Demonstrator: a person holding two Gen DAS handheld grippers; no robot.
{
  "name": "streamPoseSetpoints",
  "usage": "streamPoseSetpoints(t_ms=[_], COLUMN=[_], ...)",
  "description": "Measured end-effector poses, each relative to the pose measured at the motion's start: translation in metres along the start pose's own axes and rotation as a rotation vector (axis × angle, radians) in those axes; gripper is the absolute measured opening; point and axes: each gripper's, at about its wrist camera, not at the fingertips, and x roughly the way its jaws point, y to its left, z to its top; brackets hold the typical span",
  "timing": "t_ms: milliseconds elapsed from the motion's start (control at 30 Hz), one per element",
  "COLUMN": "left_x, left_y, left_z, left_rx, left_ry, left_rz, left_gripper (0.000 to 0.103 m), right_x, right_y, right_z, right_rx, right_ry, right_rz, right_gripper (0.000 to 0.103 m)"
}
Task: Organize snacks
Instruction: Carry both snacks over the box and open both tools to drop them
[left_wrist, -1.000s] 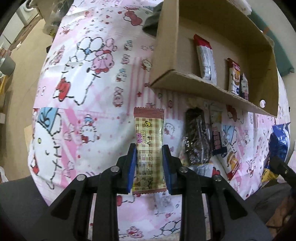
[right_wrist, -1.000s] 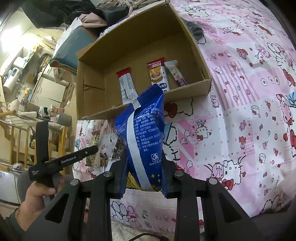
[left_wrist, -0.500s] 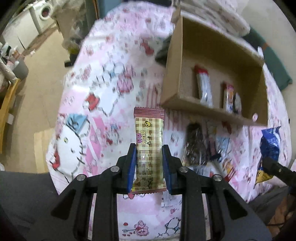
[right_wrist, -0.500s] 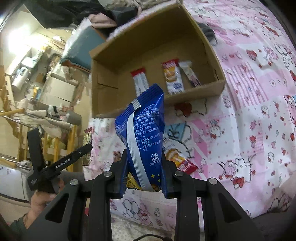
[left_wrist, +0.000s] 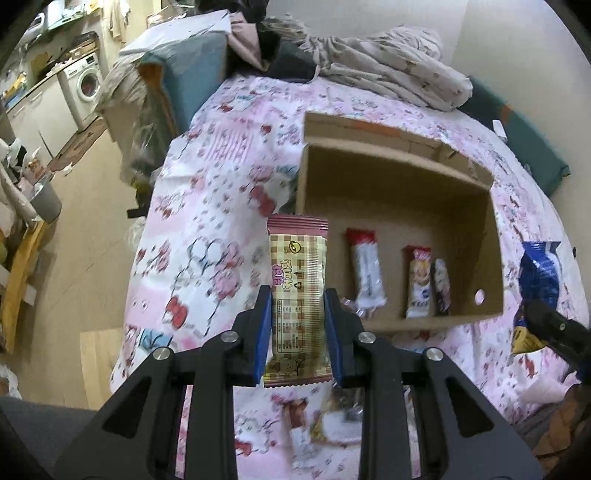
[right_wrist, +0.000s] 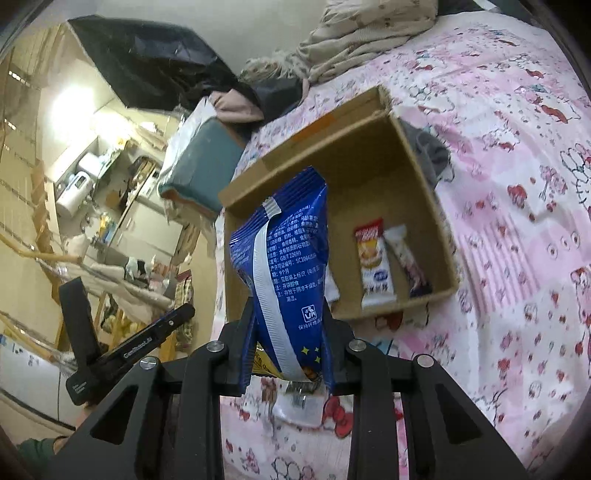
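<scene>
Pink cartoon-print bed (left_wrist: 221, 192) carried an open cardboard box (left_wrist: 491, 236) holding three snack bars (left_wrist: 365, 273). My left hand-held gripper (left_wrist: 297, 321) pinched a checked wafer pack (left_wrist: 297, 295) upright, near the box's left wall. My right hand-held gripper (right_wrist: 290, 339) pinched a blue bag (right_wrist: 284, 266) in front of the box (right_wrist: 424, 177). Loose snacks (left_wrist: 325, 428) lay on the bed below the grippers.
</scene>
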Motion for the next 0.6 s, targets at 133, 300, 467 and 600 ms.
streamPoseSetpoints(t_ms=[133,300,467,600], left_x=[0.003,0.014,0.029,0.042], left_y=[-0.021,-0.038,-0.05,-0.055], left_z=[0.018,0.031,0.042,0.049], left_rx=[0.04,0.069,0.083,0.094], left_ry=[-0.017,-0.012,-0.005,0.002], left_rz=[-0.007,-0.003,0.006,0.009], left_gripper=[0.023,0.023,0.023,0.023], right_x=[0.002,0.011,0.024,0.037], right_y=[-0.008,-0.015,-0.019,-0.024], right_z=[0.014,0.031,0.044,0.054], right_rx=[0.021,0.028,0.02,0.016], right_ry=[-0.023,-0.028,-0.023,-0.009], right_rz=[-0.006,-0.02,-0.04,-0.062], right_gripper=[0.03,0.03,0.03,0.03])
